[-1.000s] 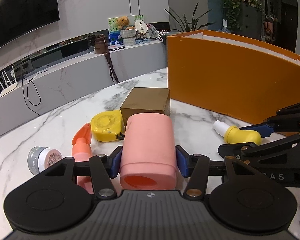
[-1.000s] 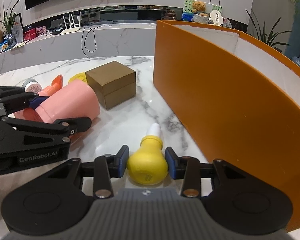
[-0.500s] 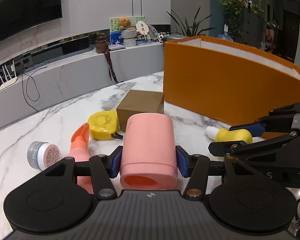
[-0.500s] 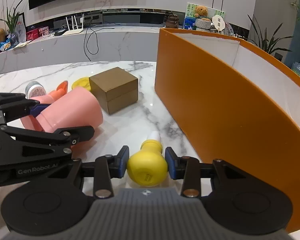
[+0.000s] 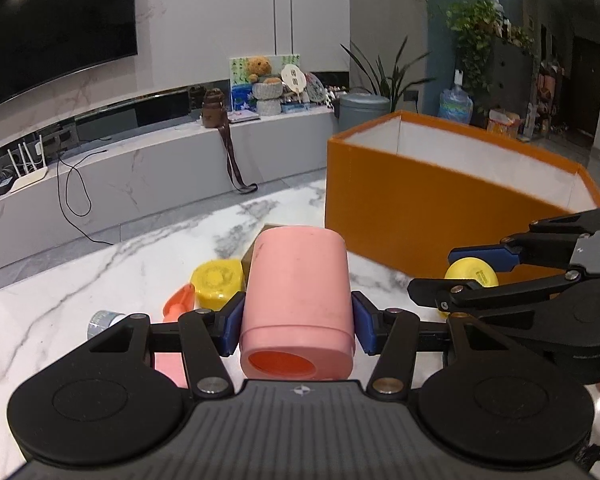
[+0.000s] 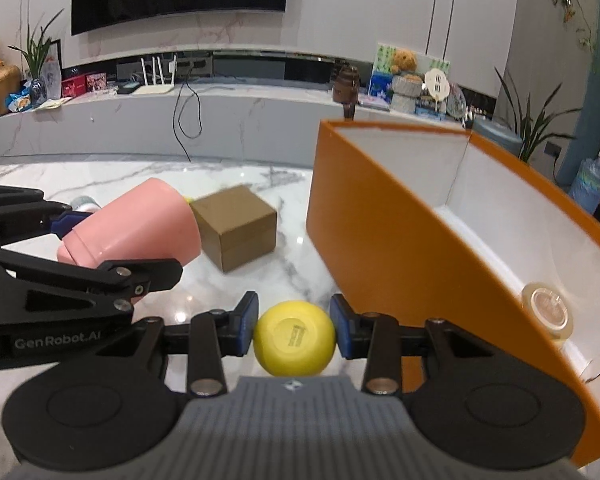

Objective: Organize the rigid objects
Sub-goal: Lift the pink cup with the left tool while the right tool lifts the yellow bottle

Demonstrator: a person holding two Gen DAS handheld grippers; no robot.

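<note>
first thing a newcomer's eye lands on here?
Likely the big orange box on the right of the marble table, open-topped with a small round jar inside. Next, the loads: the left tongs clamp a pink cup, the right tongs a yellow bottle.

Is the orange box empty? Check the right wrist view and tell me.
No: a round gold-rimmed jar lies on the white floor inside the orange box, near its wall.
</note>
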